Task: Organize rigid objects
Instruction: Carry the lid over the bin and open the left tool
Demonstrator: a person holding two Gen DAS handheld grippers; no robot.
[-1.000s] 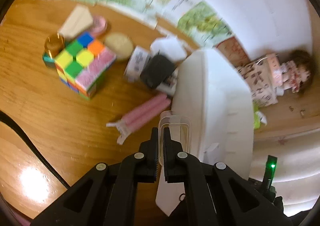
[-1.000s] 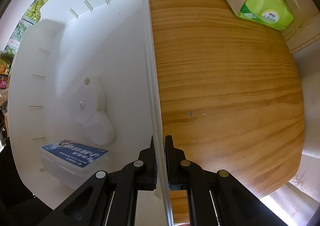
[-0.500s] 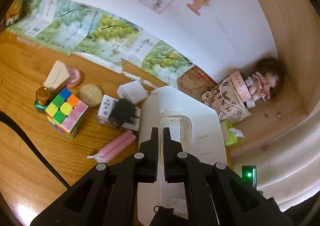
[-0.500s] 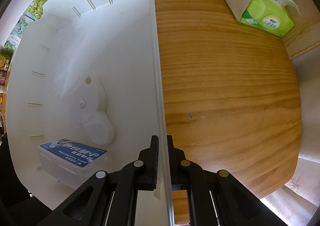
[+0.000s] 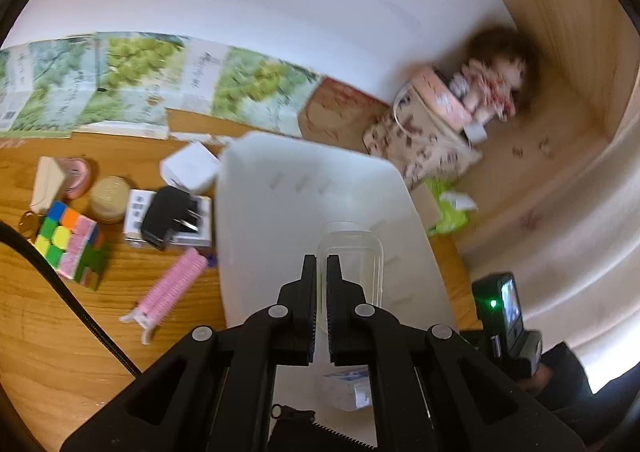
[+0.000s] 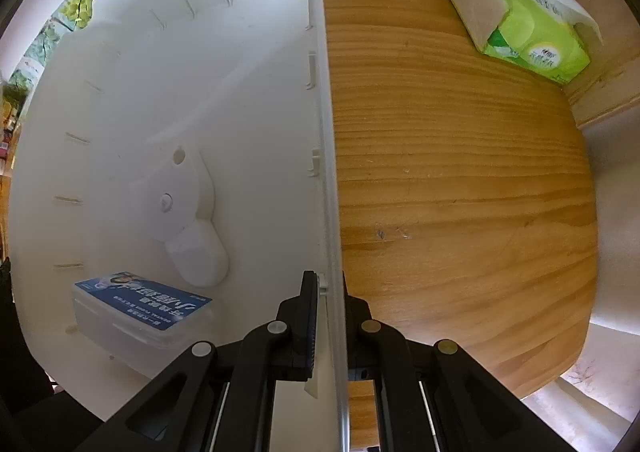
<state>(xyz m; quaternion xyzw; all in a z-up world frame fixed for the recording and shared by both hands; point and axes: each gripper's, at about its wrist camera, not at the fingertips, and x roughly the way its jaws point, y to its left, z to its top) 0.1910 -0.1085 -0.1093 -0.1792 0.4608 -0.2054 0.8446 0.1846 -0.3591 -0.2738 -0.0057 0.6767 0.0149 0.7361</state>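
Left gripper point(image 5: 318, 272): fingers pinched on rim of clear plastic box point(image 5: 352, 252), held over white bin point(image 5: 260, 172). Right gripper point(image 6: 330, 288): fingers clamped on bin wall. In bin: blue-label box point(image 6: 140, 312). Counter point(image 5: 60, 332) w/ puzzle cube point(image 5: 68, 244), pink clip point(image 5: 168, 288), black plug point(image 5: 166, 218).

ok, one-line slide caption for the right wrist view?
Right gripper clamps the white bin wall; blue-labelled box inside, tissue pack on the wooden table.
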